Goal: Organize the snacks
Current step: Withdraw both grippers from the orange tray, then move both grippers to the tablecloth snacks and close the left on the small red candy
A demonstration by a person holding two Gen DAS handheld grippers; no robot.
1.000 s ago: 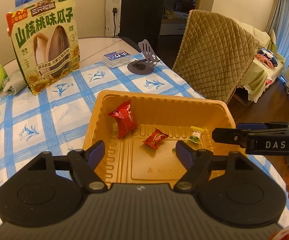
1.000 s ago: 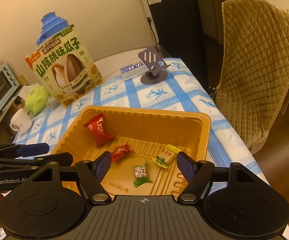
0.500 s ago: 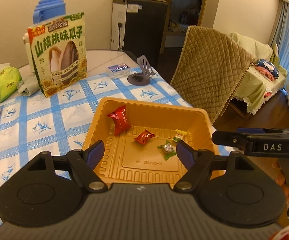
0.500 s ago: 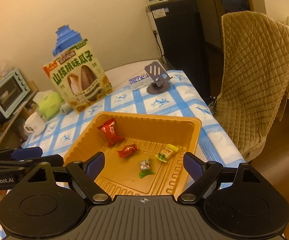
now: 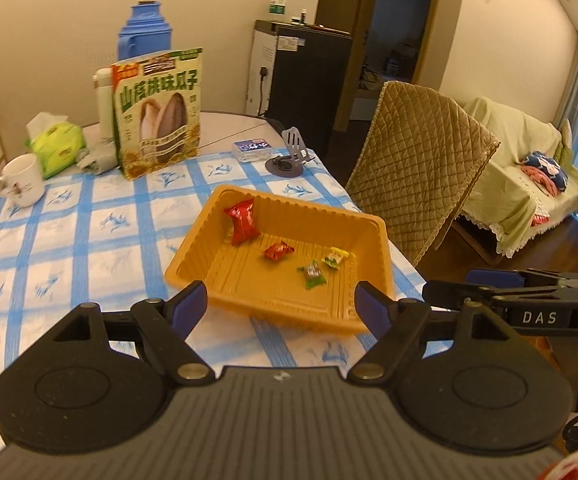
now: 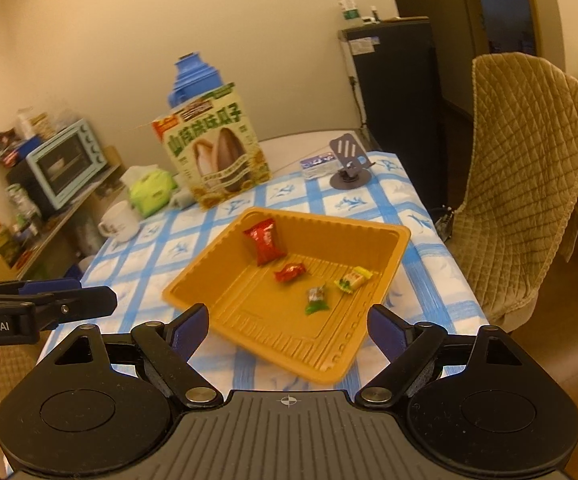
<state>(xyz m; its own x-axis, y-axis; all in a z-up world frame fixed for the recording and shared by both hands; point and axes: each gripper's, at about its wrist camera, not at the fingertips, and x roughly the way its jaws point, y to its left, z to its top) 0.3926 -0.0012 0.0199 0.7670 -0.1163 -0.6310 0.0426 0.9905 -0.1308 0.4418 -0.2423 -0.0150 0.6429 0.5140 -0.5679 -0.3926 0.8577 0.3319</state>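
Right wrist view alone shows toaster oven (image 6: 63,162), orange tray (image 6: 385,276) in both

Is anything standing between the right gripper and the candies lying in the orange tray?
Nothing visible does. The right gripper is open and empty, with only the orange tray's low near wall ahead of it. The green candy, small red candy and yellow candy lie uncovered on the floor.
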